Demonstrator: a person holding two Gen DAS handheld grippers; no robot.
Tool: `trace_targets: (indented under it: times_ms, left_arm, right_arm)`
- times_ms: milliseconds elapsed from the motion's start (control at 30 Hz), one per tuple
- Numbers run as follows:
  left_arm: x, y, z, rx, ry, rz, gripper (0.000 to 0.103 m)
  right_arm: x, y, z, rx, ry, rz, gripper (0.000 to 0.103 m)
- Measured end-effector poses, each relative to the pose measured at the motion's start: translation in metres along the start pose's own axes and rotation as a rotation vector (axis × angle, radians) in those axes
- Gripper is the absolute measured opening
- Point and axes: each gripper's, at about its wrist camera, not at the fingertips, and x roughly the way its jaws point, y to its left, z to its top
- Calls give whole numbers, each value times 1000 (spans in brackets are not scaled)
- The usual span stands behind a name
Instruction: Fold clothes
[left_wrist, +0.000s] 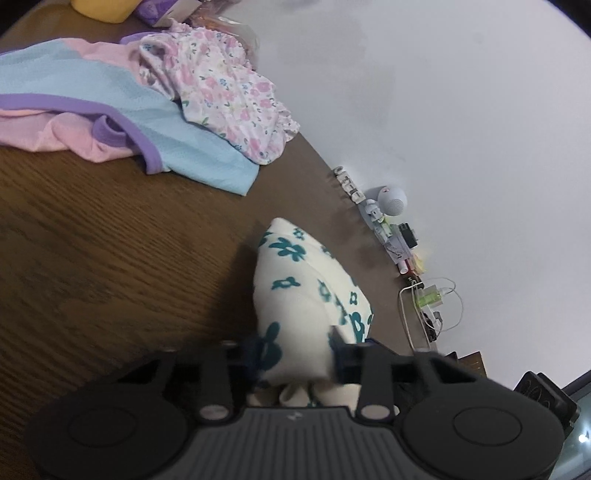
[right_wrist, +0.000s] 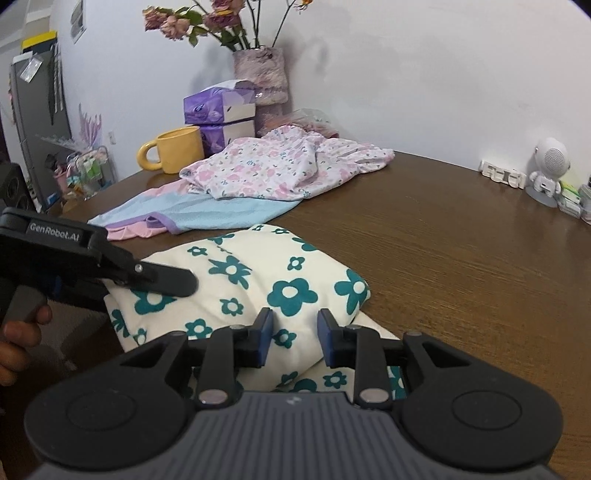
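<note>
We found the left gripper (left_wrist: 295, 356) pinching a bunched fold of the cream garment with teal flowers (left_wrist: 295, 280), its blue pads blurred and half buried in the cloth, so exactly where they pressed was hard to make out. The right gripper (right_wrist: 295, 336) stood with its pads narrowly apart over the same garment (right_wrist: 258, 280); cloth rose between them, but we could not tell whether they pressed on it. In the right wrist view the left gripper (right_wrist: 162, 282) reached in from the left edge, tilted downward, its tips hidden behind its own black arm where it met the fabric, and only part of the hand (right_wrist: 18, 339) holding it showed at the frame's edge. The garment lay in a rumpled, partly folded heap at the near edge of the wooden table (right_wrist: 461, 258), its lower part cut off by the gripper body. Beyond it lay a pink and blue garment (right_wrist: 207, 210) under a pink floral garment (right_wrist: 280, 166), then a yellow mug (right_wrist: 177, 149) near the wall.
</note>
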Motion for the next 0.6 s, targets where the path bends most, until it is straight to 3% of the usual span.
trace_targets:
  times_ms: [100,200,300,433,600]
  left_arm:
    - [-2,-9,3,83,-23,10,20]
    - [-12,-23,5,238,-70,42,19]
    - [-24,-43,9,428,-126,94,19]
    - [-34,-70,9,717,-173,221,19]
    - [-30,-106,-17,1097,-196,349,19]
  right_arm:
    - [-7,-1,2,14,-12,15,30]
    - [-19,-3,-2,34,-27,26,38]
    - [-31,-5,-10,55,-32,19,42]
    - [-40,-11,-23,94,-22,10,42]
    - [-46,-15,-33,136,-36,12,42]
